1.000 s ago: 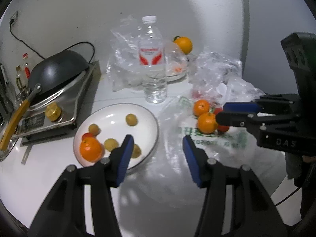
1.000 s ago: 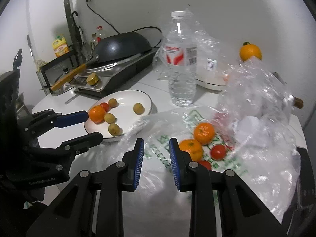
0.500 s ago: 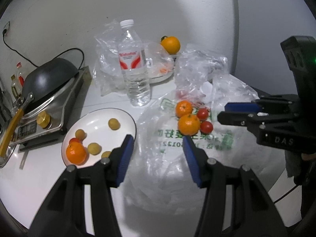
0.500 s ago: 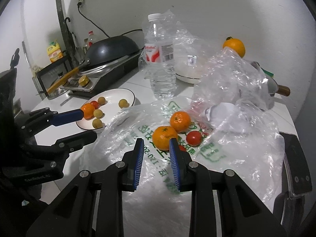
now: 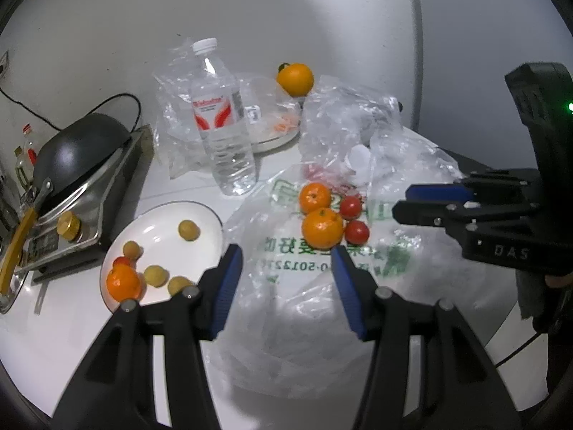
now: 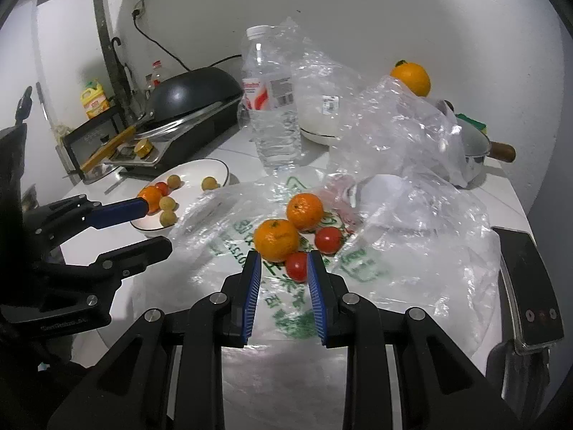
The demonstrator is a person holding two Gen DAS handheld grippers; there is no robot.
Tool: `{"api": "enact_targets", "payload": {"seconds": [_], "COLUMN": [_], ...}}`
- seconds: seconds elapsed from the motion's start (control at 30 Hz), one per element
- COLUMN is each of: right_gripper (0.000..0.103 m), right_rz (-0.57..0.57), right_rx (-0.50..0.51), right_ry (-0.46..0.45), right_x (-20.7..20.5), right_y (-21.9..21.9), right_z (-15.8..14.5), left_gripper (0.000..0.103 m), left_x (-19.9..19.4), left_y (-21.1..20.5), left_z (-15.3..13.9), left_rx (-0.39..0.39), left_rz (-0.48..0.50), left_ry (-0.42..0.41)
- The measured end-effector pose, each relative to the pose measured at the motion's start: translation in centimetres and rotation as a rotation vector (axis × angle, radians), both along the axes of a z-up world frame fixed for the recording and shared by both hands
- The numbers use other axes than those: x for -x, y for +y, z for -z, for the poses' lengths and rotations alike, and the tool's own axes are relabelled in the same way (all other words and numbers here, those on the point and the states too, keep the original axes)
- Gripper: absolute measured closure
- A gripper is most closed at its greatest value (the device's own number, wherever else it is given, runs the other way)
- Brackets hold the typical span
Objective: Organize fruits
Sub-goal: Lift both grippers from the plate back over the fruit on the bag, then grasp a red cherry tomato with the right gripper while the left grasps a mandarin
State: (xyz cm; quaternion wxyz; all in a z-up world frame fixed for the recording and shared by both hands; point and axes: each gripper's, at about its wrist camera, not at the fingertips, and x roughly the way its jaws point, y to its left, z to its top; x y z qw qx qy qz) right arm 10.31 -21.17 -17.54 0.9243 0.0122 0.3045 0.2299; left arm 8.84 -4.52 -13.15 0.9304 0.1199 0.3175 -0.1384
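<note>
Two mandarins (image 5: 321, 228) (image 6: 276, 239) and two small red tomatoes (image 5: 356, 231) (image 6: 296, 266) lie on a clear plastic bag (image 5: 322, 286) (image 6: 412, 251). A white plate (image 5: 161, 222) (image 6: 200, 170) to their left holds one mandarin (image 5: 123, 282), a red tomatoe and several small yellow fruits. My left gripper (image 5: 286, 265) is open and empty, just short of the nearer mandarin. My right gripper (image 6: 283, 267) is open, its jaws either side of the nearest tomato without touching it.
A water bottle (image 5: 222, 122) stands behind the plate. A black wok sits on a stove (image 5: 71, 165) at the left. A large orange (image 5: 295, 79) and a dish under plastic are at the back. A small pot (image 6: 476, 143) stands at the right.
Both grippers have moved right and forward, from near the plate toward the fruit on the bag. The right gripper now has the nearest tomato between its fingertips.
</note>
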Motion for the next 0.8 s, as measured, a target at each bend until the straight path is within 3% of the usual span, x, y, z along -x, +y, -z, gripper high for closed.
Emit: {"api": "enact_targets", "payload": {"seconds": [0.5,0.63,0.8], "right_gripper": [0.074,0.06,0.06], "right_rz": [-0.026,-0.047,-0.075], "right_rx": [-0.001,0.023,0.055], "right_ry": [0.046,0.065,0.099], "right_x": [-2.0,-3.2,-4.8], "right_y": [-0.6,0.5,1.6], "right_z": [1.7,2.1,2.9], "left_gripper": [0.05,0.05,0.05], "left_x": [-1.7,-2.6,-3.5], "left_y": [-1.8,-1.8,-1.6], "left_z": [1.2,1.5,1.6], "left_rx": [-0.018,-0.01,-0.013], "left_rz": [0.014,0.009,-0.008], "left_ry": [0.035,0.043,0.05]}}
